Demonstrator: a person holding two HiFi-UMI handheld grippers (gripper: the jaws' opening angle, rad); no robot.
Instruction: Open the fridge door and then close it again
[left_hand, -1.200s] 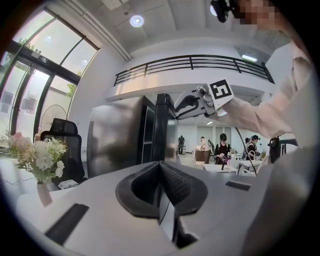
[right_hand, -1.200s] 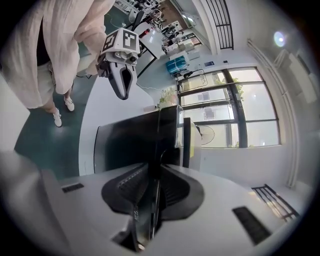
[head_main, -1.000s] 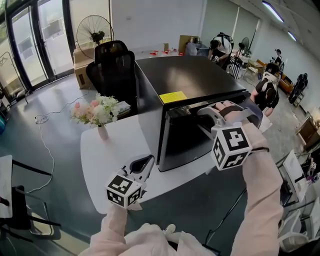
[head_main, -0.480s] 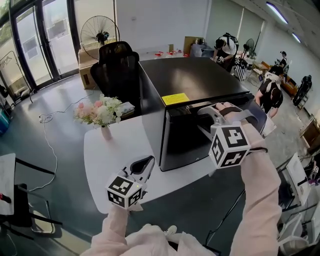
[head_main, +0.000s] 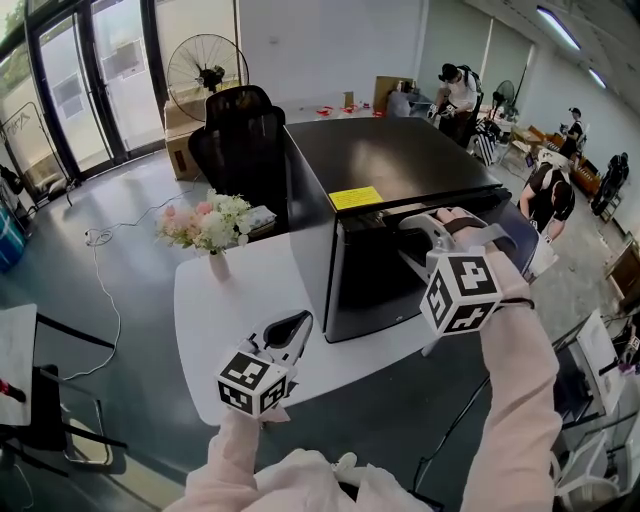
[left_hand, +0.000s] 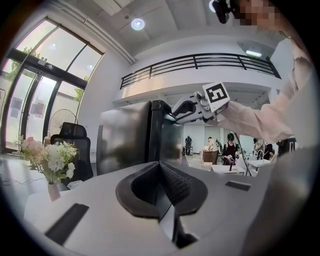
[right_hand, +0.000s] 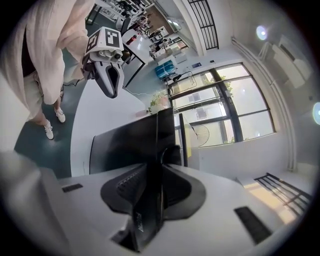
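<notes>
The fingers (right_hand: 127, 186) of the right gripper (head_main: 413, 227) stand part-way apart, astride the top edge of the fridge door (head_main: 375, 280). They have just been opening, and the dark edge of the door lies between the pads, which sit close on either side of it rather than clamping it. The gripper reaches down onto the fridge's front top corner from the right, with its marker cube just in front of the door. A pale pink sleeve (head_main: 515, 400) runs back from it.

The fingers (left_hand: 175, 184) of the left gripper (head_main: 292, 326) are closed on each other with nothing between them. This gripper hangs in front of the fridge and to its left, well apart from it, pointing roughly level over the near edge of the white table (head_main: 230, 300).

The fridge (head_main: 400, 150) is a small black one standing on that table. Its door faces the person and is shut or very nearly so. A yellow label (head_main: 356, 197) sits on the fridge's top near the front edge.

Left of the fridge, a white vase of pink and white flowers (head_main: 208, 225) stands on the table. Behind the fridge's left side is a black office chair (head_main: 240, 130), and beyond that a standing fan (head_main: 207, 70). Far to the fridge's right, several people (head_main: 550, 195) stand among desks.
</notes>
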